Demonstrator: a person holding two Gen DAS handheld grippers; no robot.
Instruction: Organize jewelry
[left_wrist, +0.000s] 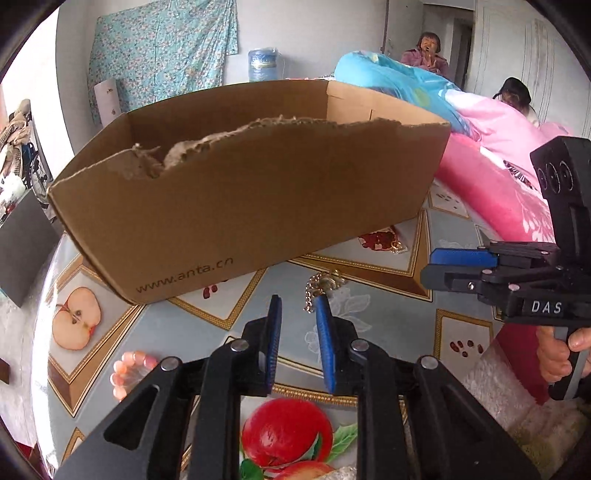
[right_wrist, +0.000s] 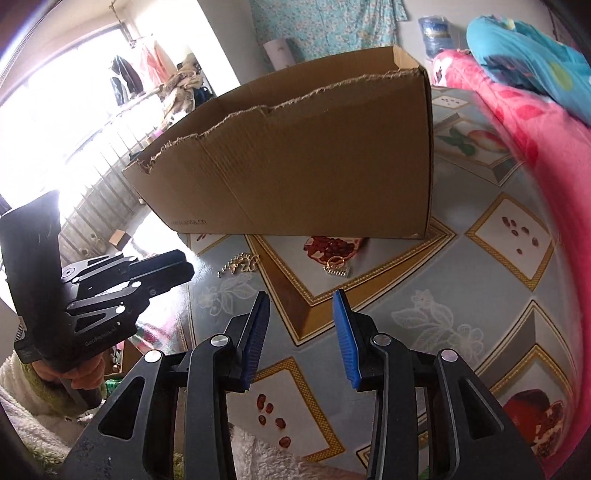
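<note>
A gold chain necklace (left_wrist: 320, 287) lies on the fruit-print tablecloth just beyond my left gripper (left_wrist: 298, 304), which is open and empty. It shows in the right wrist view (right_wrist: 239, 265) too. A gold ring with a small comb-like piece (right_wrist: 337, 266) lies in front of the torn cardboard box (right_wrist: 303, 162), ahead of my right gripper (right_wrist: 300, 300), which is open and empty. In the left wrist view the ring (left_wrist: 397, 246) lies by the box (left_wrist: 236, 192), and the right gripper (left_wrist: 436, 267) comes in from the right.
The table (right_wrist: 424, 317) has a glossy fruit-print cover. Pink and blue quilts (left_wrist: 491, 155) are piled at the right. Two people (left_wrist: 428, 50) are in the background. A blue water jug (left_wrist: 263, 63) stands behind the box.
</note>
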